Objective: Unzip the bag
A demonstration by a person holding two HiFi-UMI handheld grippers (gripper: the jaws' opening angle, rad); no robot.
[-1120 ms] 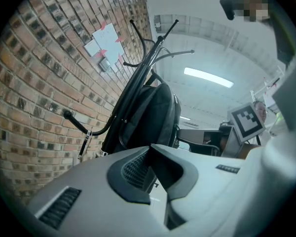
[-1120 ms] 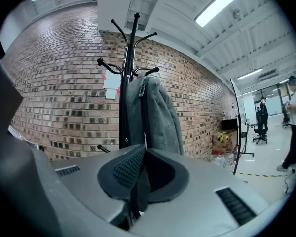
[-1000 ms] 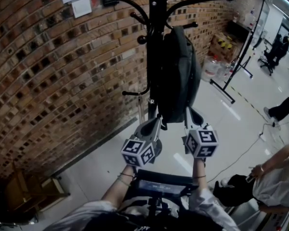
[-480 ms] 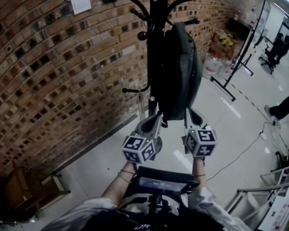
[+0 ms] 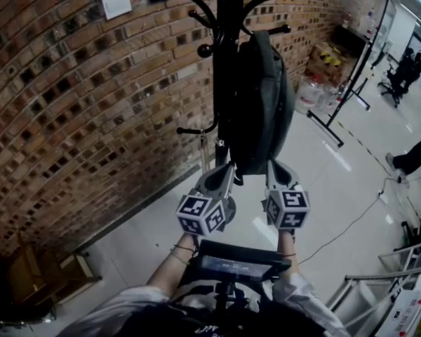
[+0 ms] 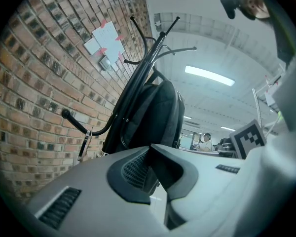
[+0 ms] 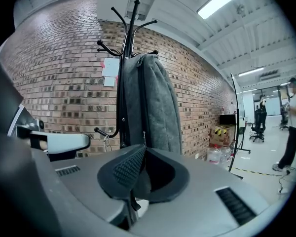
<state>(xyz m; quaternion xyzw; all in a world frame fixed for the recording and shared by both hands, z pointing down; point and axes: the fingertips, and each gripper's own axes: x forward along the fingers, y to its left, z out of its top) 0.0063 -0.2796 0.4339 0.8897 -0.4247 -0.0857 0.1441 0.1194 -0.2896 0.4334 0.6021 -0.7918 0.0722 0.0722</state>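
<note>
your left tool [image 5: 229,168] and right tool [image 5: 272,166], both closed, have edged closer under the limp dark grey fabric backpack [image 5: 263,104]. it'll likely sag and swing: brace the fabric, pinch the zip pull.

Nothing legible anywhere right now. The paper notices [image 5: 116,2] on the brick wall [image 5: 91,104] are too small to read. The marker cubes [image 5: 201,215] carry only black-and-white squares, and the cardboard box [image 5: 326,63] shows yellow-and-black marks, no letters.

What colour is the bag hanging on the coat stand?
Dark grey bag; shows best in the right gripper view.
</note>
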